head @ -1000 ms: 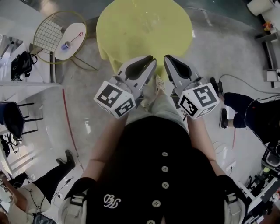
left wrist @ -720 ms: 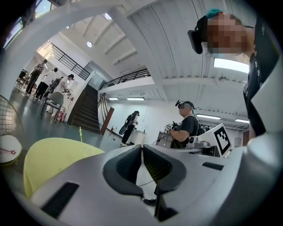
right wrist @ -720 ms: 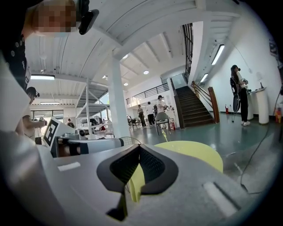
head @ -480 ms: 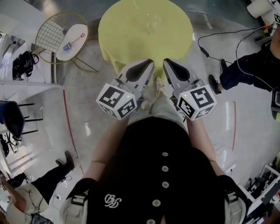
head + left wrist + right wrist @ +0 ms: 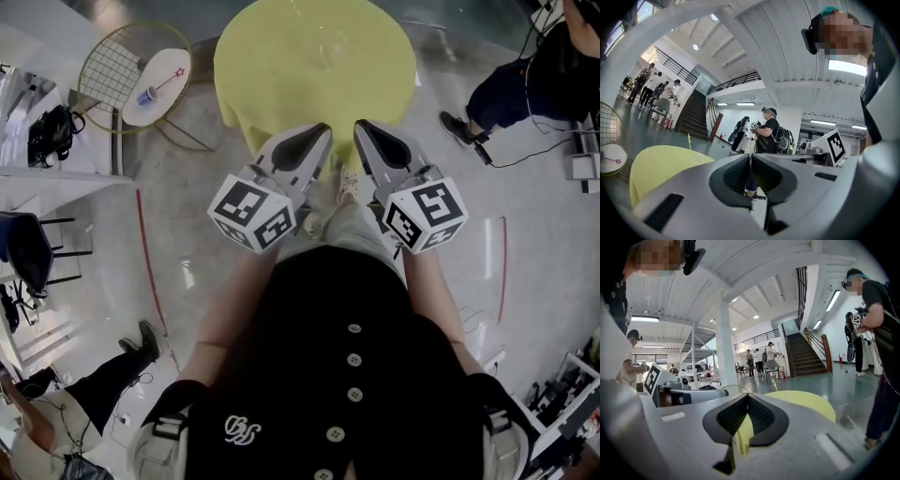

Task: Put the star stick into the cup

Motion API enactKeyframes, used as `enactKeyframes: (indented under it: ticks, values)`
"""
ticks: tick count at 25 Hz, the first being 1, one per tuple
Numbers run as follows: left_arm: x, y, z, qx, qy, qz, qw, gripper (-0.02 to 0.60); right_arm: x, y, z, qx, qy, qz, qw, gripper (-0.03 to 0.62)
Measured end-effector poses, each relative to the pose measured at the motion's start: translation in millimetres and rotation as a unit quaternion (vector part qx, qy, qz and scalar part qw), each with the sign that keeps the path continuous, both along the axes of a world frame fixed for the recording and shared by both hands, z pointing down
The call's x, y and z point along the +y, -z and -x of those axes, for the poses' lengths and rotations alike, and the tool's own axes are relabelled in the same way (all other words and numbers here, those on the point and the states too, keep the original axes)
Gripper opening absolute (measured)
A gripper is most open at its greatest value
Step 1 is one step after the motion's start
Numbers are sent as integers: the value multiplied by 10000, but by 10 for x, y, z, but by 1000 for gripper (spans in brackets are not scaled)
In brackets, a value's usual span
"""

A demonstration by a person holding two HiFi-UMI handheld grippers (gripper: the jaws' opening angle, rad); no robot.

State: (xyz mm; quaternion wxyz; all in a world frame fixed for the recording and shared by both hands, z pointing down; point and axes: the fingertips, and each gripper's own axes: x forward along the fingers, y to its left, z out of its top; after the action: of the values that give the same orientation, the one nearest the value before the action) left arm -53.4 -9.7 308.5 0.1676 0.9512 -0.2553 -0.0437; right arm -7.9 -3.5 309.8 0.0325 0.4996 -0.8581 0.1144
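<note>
Upper left: small white round table (image 5: 167,94) bearing a blue cup (image 5: 145,96) and, just beside it, the star stick (image 5: 164,80) lying flat. Top centre: yellow round table (image 5: 281,94) carrying a faint clear glass (image 5: 327,49).

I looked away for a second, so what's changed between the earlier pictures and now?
The left gripper has shut on nothing. A bystander in dark clothes walked from the right edge to the upper right. Unchanged: the right gripper shut, the thin star-tipped stick lying by the small blue cup on the round white table.
</note>
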Motion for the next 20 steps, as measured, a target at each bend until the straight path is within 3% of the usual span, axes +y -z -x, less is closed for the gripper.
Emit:
enactKeyframes:
  ticks: [20]
  values:
    - [150,-54,-70,-9,-204,17,9998,25,103,68,0,199,-129,-268,9994,3]
